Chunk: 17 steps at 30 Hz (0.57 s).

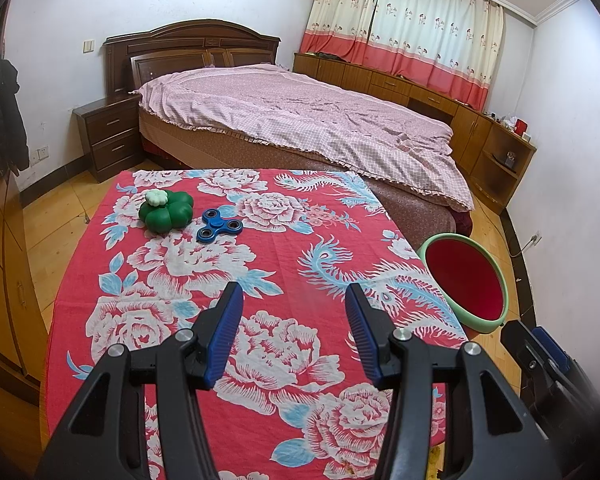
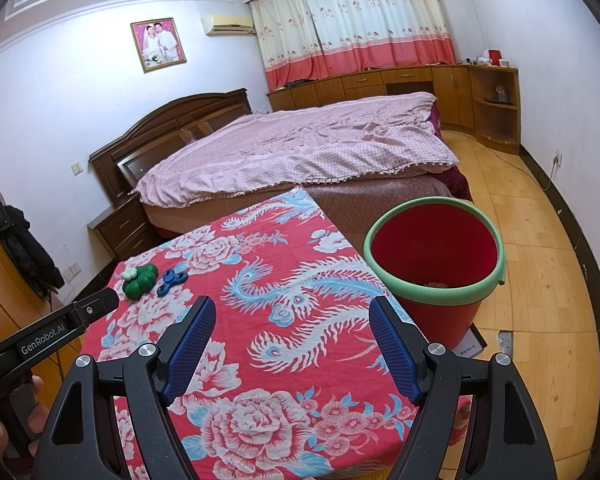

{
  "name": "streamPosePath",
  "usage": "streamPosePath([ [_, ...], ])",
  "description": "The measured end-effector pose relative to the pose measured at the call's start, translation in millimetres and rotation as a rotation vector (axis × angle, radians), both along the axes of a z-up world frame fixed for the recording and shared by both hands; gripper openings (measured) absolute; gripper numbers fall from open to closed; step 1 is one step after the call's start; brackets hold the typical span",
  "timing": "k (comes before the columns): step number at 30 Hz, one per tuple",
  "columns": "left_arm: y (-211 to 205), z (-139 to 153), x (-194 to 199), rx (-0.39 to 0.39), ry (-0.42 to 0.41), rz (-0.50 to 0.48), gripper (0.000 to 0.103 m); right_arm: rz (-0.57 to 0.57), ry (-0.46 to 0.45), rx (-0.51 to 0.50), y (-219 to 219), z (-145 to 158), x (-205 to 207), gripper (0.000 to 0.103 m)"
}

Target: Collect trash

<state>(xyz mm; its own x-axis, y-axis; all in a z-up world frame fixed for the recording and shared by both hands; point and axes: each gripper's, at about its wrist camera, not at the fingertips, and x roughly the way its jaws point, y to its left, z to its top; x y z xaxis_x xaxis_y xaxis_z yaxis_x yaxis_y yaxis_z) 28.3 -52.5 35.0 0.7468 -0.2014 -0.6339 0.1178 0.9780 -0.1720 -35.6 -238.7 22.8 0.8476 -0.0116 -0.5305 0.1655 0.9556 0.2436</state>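
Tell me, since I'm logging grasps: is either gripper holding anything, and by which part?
Nothing is held. The left gripper and right gripper both stand open over the tablecloth.

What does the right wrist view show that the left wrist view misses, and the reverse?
Only the right wrist view: the red bucket's inside down to some scraps at the bottom, the whole framed photo, and a hand holding the left gripper. Only the left wrist view: the dark jacket hanging large at the left edge. Both: the green clover-shaped toy, the blue fidget spinner, the floral tablecloth, the bed, both grippers open and empty.
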Motion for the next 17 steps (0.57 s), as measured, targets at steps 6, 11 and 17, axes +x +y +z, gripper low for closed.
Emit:
streamPosePath([
  [6, 0.1, 0.0, -0.1, 0.001, 0.001, 0.0, 0.053, 0.001, 0.003, 0.002, 0.7, -0.3, 0.1, 0.08],
  [11, -0.1, -0.2, 0.0, 0.001, 0.001, 0.0, 0.053, 0.002, 0.003, 0.002, 1.7, -0.3, 0.0, 0.08],
  [17, 0.5, -0.5, 0.3, 0.002, 0.004, 0.001, 0.053, 0.001, 0.004, 0.002, 1.5, -0.3, 0.1, 0.08],
])
